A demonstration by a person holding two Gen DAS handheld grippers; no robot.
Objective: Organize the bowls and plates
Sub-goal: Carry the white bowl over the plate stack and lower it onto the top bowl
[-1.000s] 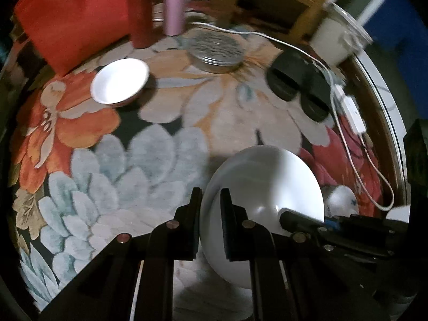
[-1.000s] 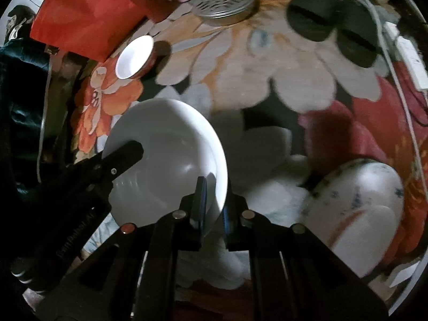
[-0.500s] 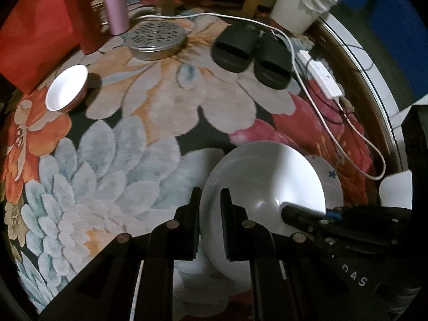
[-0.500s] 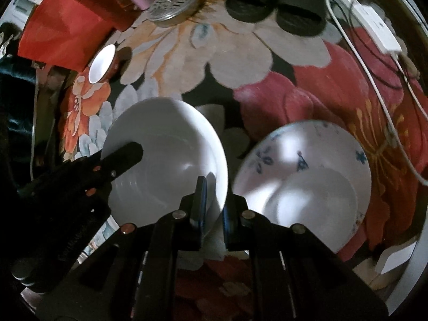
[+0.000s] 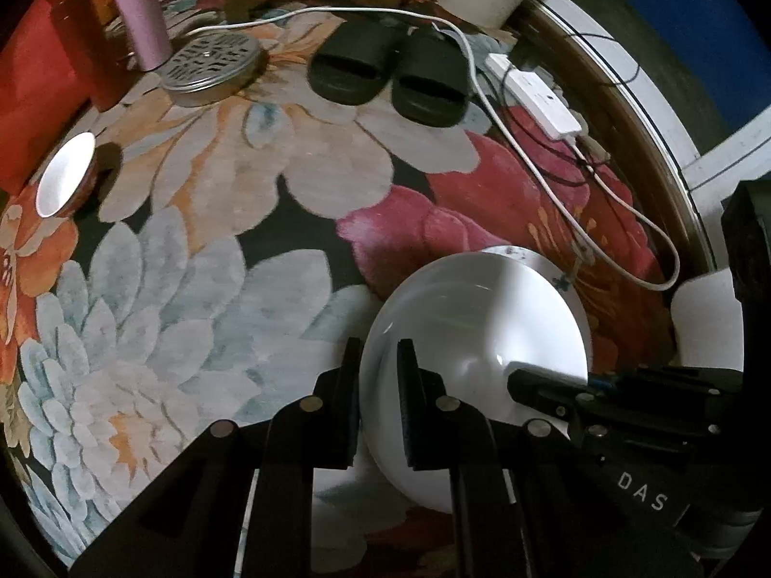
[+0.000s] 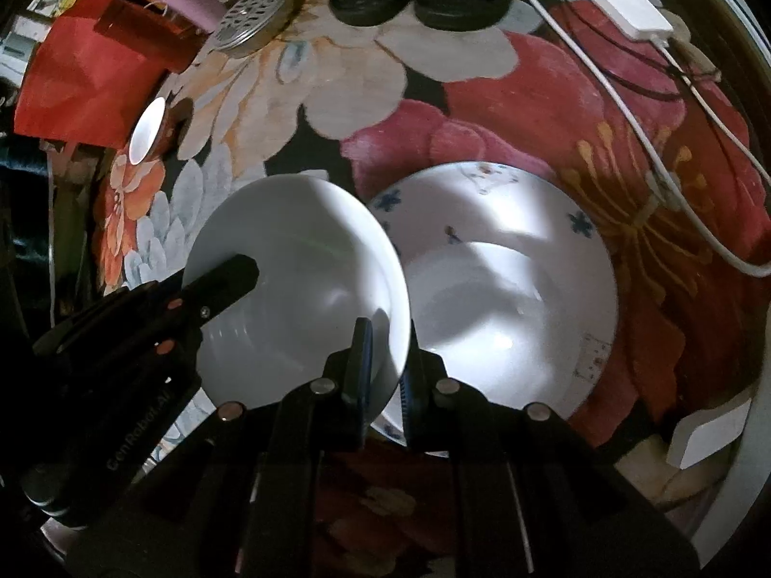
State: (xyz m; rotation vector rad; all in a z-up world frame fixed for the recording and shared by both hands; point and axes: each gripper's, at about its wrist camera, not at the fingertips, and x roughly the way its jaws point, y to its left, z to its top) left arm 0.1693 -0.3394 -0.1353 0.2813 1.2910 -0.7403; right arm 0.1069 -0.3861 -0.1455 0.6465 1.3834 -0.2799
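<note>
Left hand-held gripper: closed on near-left rim of plain white ceramic bowl, one finger inside, one outside. Right hand-held gripper: closed on opposite rim of same bowl, wall pinched between pads. Bowl carried clear of floral-patterned rug, tilted slightly, partly overlapping white plate with small blue flower motifs lying flat on rug below and to the right. Second white bowl or dish seated in that plate's centre. Small white bowl with dark outer wall resting on rug at far left, well apart. Pair of black slide sandals, round perforated metal tin, pink cylindrical tumbler, white power strip with white cable along far edge of rug.
</note>
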